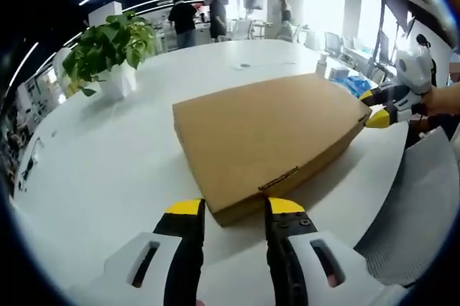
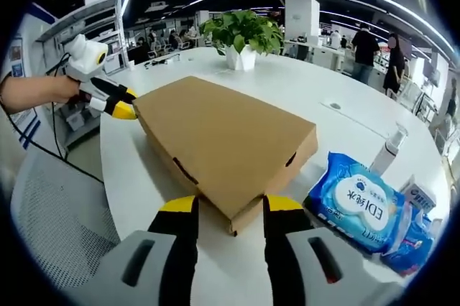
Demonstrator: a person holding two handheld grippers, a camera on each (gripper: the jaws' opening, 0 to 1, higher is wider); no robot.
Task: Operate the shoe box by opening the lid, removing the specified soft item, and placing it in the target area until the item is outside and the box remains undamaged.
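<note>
- The shoe box (image 1: 266, 137) lies flat and closed on the white round worktop (image 1: 108, 169), near its edge on the person's side, so both hands can reach it from opposite corners.
- The left gripper (image 1: 236, 209) stands at one corner of the box. Its two yellow-tipped jaws are parted, one on each side of that corner, and they grasp nothing; they look close to the cardboard, but I cannot tell if they touch it.
- The right gripper (image 2: 228, 207) stands in the same manner at the opposite corner, its jaws released and straddling the corner (image 2: 233, 228). In the left gripper view it shows at the far end of the box, with a hand behind it.
- I judge this placing as a preparation: two grippers at opposite corners can steady the box while the lid is lifted, which spares the thin cardboard from tearing.
- The lid is not yet open, so the soft item inside is hidden.
- A potted plant (image 2: 243, 36) stands beyond the box, well apart. A wet wipes pack (image 2: 356, 205) and a pump bottle (image 2: 388, 149) lie beside it on the right gripper's side, clear of the lid.
</note>
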